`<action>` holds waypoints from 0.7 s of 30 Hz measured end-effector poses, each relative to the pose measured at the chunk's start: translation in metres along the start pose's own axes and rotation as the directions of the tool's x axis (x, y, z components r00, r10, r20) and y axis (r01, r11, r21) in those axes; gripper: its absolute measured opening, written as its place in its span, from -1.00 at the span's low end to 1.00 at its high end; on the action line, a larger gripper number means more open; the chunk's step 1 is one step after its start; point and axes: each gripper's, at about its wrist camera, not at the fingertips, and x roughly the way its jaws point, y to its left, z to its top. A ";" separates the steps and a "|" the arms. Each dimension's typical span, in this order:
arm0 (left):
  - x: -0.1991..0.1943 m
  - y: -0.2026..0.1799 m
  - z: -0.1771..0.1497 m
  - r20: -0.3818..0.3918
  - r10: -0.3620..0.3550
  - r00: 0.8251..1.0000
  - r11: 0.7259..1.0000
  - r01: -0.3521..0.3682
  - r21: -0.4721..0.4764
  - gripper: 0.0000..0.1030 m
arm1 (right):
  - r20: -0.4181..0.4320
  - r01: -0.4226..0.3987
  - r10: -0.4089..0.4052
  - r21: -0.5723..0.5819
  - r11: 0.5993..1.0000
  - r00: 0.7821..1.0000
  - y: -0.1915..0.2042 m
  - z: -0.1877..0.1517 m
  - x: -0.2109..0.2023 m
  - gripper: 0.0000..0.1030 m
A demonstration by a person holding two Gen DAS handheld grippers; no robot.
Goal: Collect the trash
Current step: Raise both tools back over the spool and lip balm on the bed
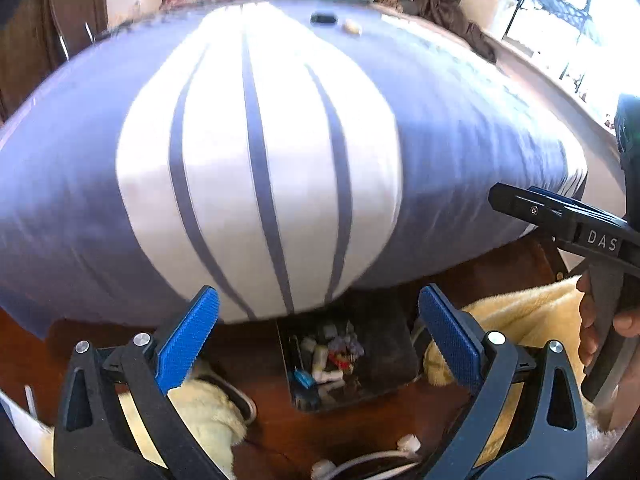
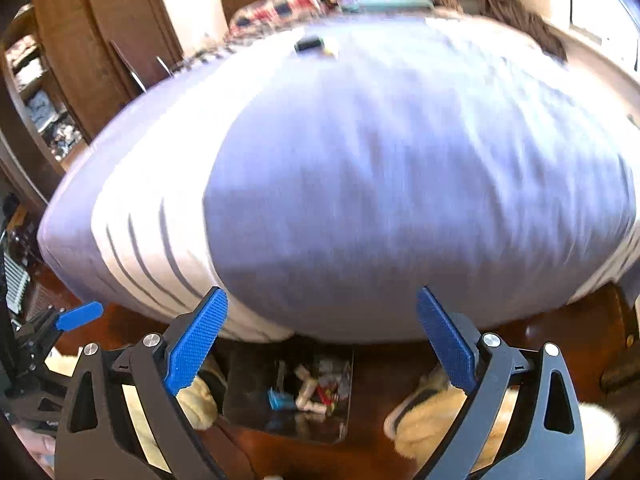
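Trash (image 1: pixel 332 360) lies in a bin (image 1: pixel 384 344) on the floor below both tongs (image 1: pixel 320 340) (image 2: pixel 320 340); each gapes wide, empty.

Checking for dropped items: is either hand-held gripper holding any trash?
No, the left hand-held gripper and right hand-held gripper stand open with nothing between them.

Bedspread (image 1: pixel 460 128) showing lavender-blue with a white, dark-striped panel; gripper pads (image 1: pixel 186 340) showing blue; floor (image 1: pixel 272 432) showing reddish-brown.

Striped bedspread (image 1: pixel 260 168), yellow fluffy slippers (image 1: pixel 520 320), wooden wardrobe (image 2: pixel 100 40).
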 end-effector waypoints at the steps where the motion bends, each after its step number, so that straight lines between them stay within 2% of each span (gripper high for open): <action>1: -0.008 0.000 0.008 0.024 0.004 1.000 1.000 -0.004 0.004 0.85 | 0.016 0.001 0.000 -0.014 1.000 1.000 0.002 0.006 -0.005 0.86; 5: -0.031 0.002 0.039 0.112 0.003 0.994 1.000 -0.003 0.003 0.85 | 0.091 0.008 -0.001 -0.076 0.997 0.996 0.011 0.042 -0.023 0.89; 11: -0.045 0.004 0.088 0.192 0.006 0.981 1.000 -0.007 0.005 0.85 | 0.168 0.014 0.006 -0.120 0.993 0.986 0.014 0.094 -0.034 0.89; 15: -0.044 0.005 0.118 0.227 0.020 0.974 1.000 -0.024 0.017 0.85 | 0.211 0.037 -0.009 -0.133 0.990 0.977 0.011 0.125 -0.034 0.90; 21: -0.028 0.015 0.162 0.238 0.018 0.971 1.000 -0.021 0.011 0.85 | 0.223 0.047 -0.020 -0.119 0.992 0.975 0.002 0.167 -0.019 0.93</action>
